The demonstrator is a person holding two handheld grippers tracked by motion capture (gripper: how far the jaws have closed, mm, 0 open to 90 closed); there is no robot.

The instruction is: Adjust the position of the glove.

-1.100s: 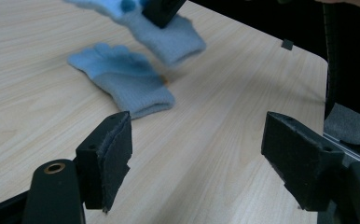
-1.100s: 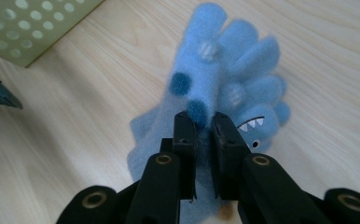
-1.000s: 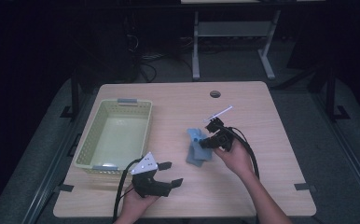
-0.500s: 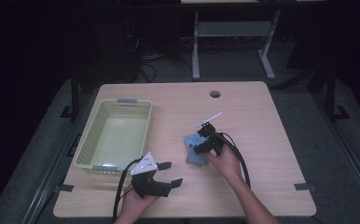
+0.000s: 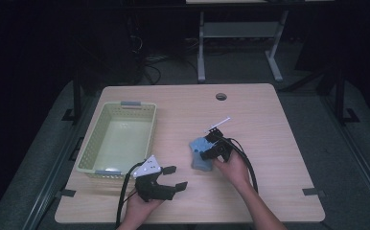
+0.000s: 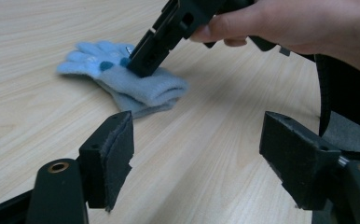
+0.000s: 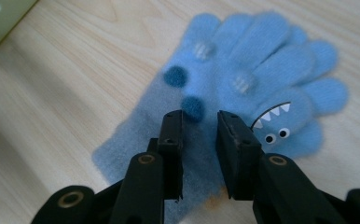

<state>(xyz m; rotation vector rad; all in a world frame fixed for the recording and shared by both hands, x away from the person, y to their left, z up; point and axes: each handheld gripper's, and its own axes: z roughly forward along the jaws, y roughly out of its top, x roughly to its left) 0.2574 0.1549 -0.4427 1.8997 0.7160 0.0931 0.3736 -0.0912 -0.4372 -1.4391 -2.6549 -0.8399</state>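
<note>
Right gripper (image 5: pixel 211 147) on the blue gloves (image 5: pixel 200 154)

The gloves lie on the table (image 5: pixel 269 120), right of the basket (image 5: pixel 117 138). Its jaws, just closing, stand narrow around glove fabric. The left gripper (image 5: pixel 172 177) rests near, wide open.

My left gripper (image 5: pixel 169 178) is matt black, with a grey three-cornered plate dotted with small dark marks on top and a black cable trailing from its rear. Its two jaws are blocky, faced with dark felt-like pads (image 6: pixel 117 158) frayed at the lower edge, and a brass-ringed screw hole sits at each jaw's base. My right gripper (image 5: pixel 211 147) is black too, with a thin white rod sticking out and a thick black cable looping behind. My forearms are bare, no sleeves.
</note>
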